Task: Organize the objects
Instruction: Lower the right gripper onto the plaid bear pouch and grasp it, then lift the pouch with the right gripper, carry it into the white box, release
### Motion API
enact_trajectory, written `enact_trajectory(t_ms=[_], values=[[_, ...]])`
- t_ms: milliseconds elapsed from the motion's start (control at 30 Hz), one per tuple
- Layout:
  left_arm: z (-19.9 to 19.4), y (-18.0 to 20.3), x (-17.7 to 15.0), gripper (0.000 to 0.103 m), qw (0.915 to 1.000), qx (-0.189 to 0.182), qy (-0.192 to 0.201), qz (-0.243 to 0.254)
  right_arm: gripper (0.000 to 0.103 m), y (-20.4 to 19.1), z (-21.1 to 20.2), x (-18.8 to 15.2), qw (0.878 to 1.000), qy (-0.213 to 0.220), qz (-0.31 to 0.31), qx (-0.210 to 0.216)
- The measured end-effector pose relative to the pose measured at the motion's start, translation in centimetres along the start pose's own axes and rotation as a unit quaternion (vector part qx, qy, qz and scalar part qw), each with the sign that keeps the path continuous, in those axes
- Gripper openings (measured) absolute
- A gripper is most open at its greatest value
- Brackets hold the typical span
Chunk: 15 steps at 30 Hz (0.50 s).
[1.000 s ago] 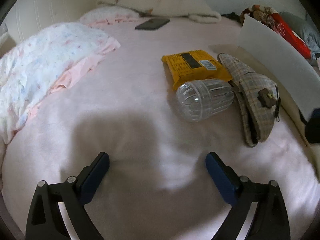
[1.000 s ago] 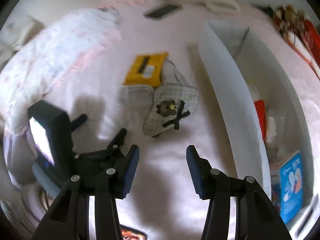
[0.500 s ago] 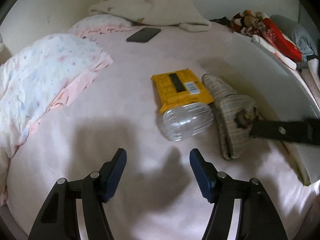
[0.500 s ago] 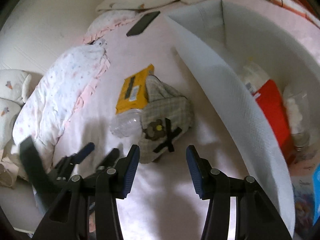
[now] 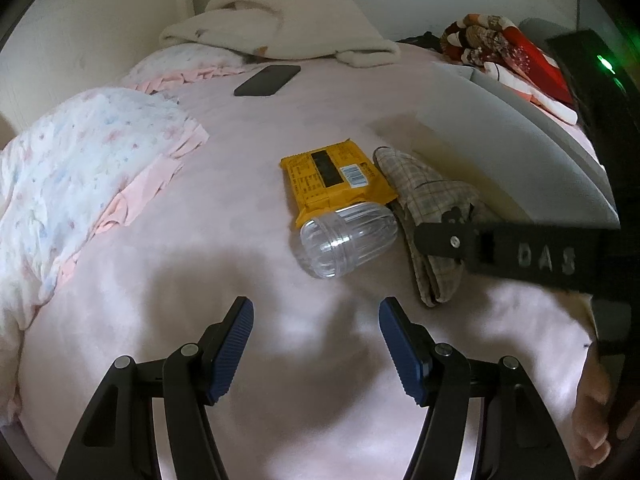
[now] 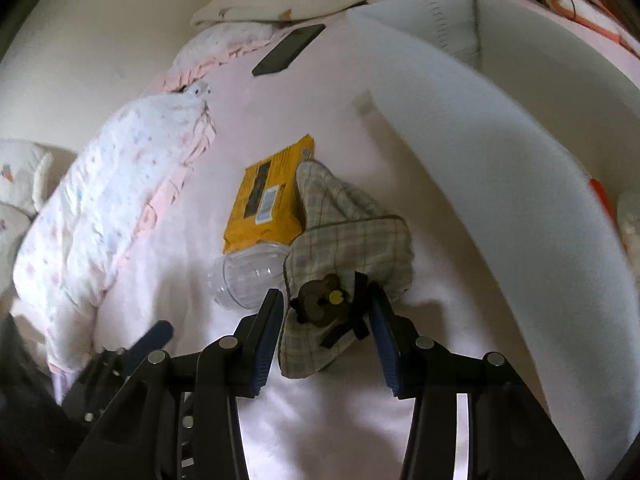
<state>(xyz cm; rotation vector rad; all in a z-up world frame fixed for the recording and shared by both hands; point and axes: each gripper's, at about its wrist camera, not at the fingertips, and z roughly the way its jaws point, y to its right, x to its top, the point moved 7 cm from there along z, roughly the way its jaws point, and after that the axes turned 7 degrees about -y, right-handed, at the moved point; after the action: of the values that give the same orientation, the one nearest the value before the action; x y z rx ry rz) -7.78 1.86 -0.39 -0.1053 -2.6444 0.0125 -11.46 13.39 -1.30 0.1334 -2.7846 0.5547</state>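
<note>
The beige plaid fabric cap point(image 6: 352, 224), lying on the pink bedsheet point(image 5: 200, 264) beside the yellow snack packet point(image 5: 334, 178) and clear ribbed plastic bottle point(image 5: 346, 240), is straddled by the parted right gripper point(image 6: 326, 312). The left gripper point(image 5: 316, 320) is held open, well short of the bottle.

home bedroom | pink bed sheet point(image 5: 240, 208) | floral pillow point(image 5: 80, 168) | blanket point(image 5: 280, 28)
</note>
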Motion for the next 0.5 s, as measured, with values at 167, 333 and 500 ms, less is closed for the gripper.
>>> enact_trajectory(t_ms=[167,333,500], values=[[-0.1,-0.6,0.1,0.064,0.9999,-0.006,0.001,-0.015,0.030,0.1,-0.3,-0.3,0.999,0.013,-0.032,-0.017],[-0.6,-0.8,0.5,0.064,0.9996,-0.012,0.013,-0.023,0.029,-0.6,-1.5,-0.4,0.996,0.046,-0.062,-0.035],[-1.4,-1.0,1.0,0.064,0.9987,-0.024,0.027,-0.035,0.029,-1.6,-4.2,-0.3,0.991,0.097,-0.083,-0.036]])
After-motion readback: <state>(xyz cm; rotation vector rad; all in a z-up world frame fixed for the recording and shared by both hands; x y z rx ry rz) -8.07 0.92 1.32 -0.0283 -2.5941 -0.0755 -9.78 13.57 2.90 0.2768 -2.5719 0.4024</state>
